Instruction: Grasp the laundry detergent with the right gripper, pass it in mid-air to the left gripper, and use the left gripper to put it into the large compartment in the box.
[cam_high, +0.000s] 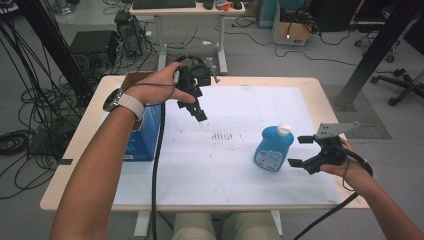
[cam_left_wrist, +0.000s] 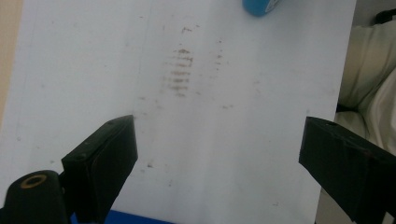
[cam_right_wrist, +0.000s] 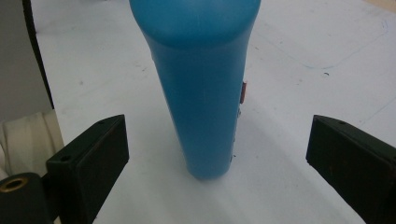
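Observation:
A blue bottle (cam_high: 272, 149) with a white cap stands upright on the white sheet (cam_high: 220, 165), right of the middle. My right gripper (cam_high: 299, 151) is just to its right, low over the sheet, jaws open toward it. In the right gripper view the bottle (cam_right_wrist: 205, 93) rises ahead of my right gripper (cam_right_wrist: 217, 123), and neither jaw touches it. My left gripper (cam_high: 196, 112) hangs above the sheet's far left part, pointing down and toward the bottle. In its own view my left gripper (cam_left_wrist: 217, 126) is open and empty over a smudged patch (cam_left_wrist: 180, 70).
A blue box (cam_high: 146, 135) sits at the table's left under my left forearm, with a cardboard box (cam_high: 134, 79) behind it. The bottle's edge (cam_left_wrist: 259, 5) shows at the top of the left gripper view. Cables, a desk and chairs stand beyond the table.

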